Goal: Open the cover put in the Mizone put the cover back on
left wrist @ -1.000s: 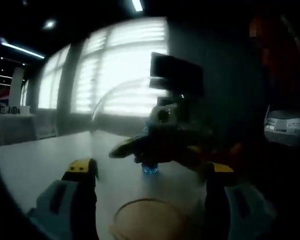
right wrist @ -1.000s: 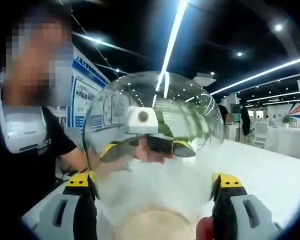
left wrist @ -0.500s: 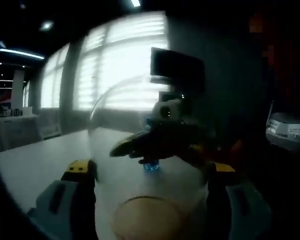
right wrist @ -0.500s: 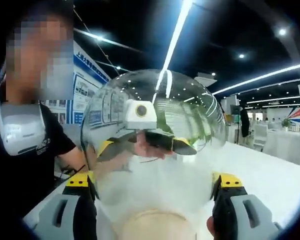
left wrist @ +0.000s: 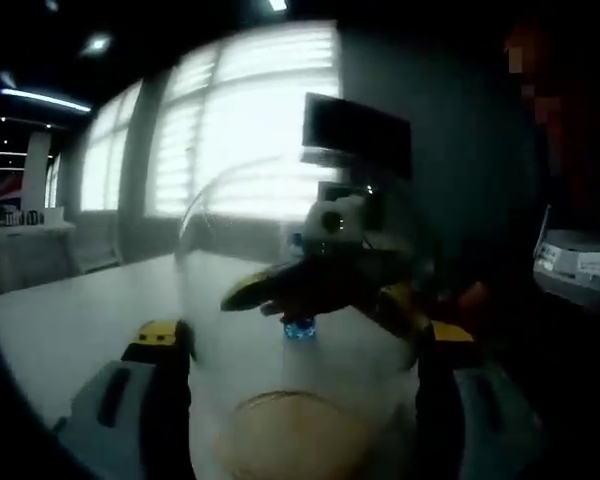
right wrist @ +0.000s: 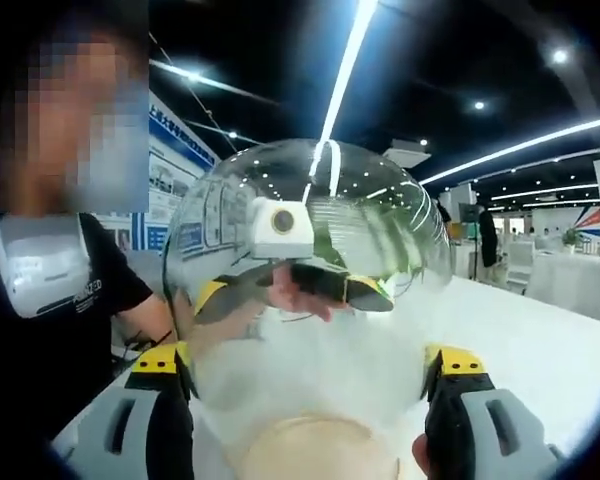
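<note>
A clear dome cover (right wrist: 310, 290) stands between the yellow-tipped jaws of the right gripper (right wrist: 305, 375), its glassy curve rising from the 6 o'clock edge of the right gripper view up past the centre. The jaws sit close against its two sides, set wide to take its breadth, and seem to hold it. A round wooden base (right wrist: 315, 455) shows at 6 o'clock, under the cover.

In the left gripper view the same cover (left wrist: 300, 300) stands between the left gripper (left wrist: 300, 350) jaws, which also flank it widely; whether they press on it cannot be told in the dim light. The wooden base (left wrist: 295, 440) lies at 6 o'clock here too.

Through the cover, each view shows the other gripper: in the right gripper view the left one near the centre, in the left gripper view the right one. A small blue thing (left wrist: 299, 328), perhaps a bottle cap, sits just below centre in the left gripper view; it is too blurred to name.

A white table (right wrist: 540, 340) spreads toward 3 o'clock. A person in a black shirt (right wrist: 50, 300) stands at 9 o'clock. Bright windows (left wrist: 240, 130) fill 11 to 12 o'clock in the left gripper view.
</note>
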### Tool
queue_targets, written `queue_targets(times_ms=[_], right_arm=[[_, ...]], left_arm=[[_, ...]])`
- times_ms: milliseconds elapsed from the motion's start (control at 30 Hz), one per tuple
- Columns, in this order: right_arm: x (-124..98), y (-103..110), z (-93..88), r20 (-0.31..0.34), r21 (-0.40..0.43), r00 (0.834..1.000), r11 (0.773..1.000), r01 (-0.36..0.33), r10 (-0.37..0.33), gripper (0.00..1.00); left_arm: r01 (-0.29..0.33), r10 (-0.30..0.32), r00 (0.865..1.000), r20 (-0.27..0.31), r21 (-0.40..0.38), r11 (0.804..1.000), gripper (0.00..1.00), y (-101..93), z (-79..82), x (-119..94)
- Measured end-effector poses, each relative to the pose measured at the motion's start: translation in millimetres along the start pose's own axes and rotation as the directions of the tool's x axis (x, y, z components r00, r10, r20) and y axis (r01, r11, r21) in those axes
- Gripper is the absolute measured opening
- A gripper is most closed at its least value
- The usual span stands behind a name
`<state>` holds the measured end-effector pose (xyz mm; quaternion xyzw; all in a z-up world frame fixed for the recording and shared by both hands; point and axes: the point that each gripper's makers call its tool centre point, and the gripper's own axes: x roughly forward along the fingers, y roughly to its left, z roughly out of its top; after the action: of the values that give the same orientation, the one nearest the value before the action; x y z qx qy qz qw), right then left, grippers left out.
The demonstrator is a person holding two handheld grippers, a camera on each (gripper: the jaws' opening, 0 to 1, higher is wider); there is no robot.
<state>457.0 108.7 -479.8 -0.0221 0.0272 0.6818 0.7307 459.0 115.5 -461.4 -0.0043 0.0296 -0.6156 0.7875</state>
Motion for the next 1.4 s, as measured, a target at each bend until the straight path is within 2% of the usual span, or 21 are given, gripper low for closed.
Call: queue_targets(times_ms=[767,900,967,1067,1200,1400], right_arm=[[-1,-2,1.8,0.039,-0.001,0.999,1.0,0.002,-0.002,0.9],[-3,0,1.5,0.05,-0.004,0.999,1.0,0.008,-0.008,0.9],[-3,1,2.0,0.071,0.002,0.997,1.0,0.026,-0.026,0.9],[-4,2,3.0,0.079,0.001,0.996,0.999,0.042,-0.042,0.9],[-3,2,2.6,0.042,0.004,0.998,0.999,0.048,-0.048,0.9],[-3,2,1.3,0.034,0.003,0.998,0.998,0.057,-0.058,0.9]], left_arm=[[-0.01,0.01,0.998,0.057,0.0,1.0,0.8,1.6,1.3,-1],[0.001,-0.002,0.994,0.109,0.003,1.0,0.81,-2.3,1.8,-3],[0.0,0.003,0.992,0.125,-0.023,1.0,0.81,-2.8,2.0,-5],[-0.01,0.013,0.994,0.11,-0.024,1.0,0.8,-4.1,1.5,-7],[-0.033,0.034,0.996,0.088,-0.015,0.999,0.79,-5.2,2.5,-8],[-0.05,0.052,0.994,0.1,-0.024,0.998,0.78,-4.9,1.5,-10]])
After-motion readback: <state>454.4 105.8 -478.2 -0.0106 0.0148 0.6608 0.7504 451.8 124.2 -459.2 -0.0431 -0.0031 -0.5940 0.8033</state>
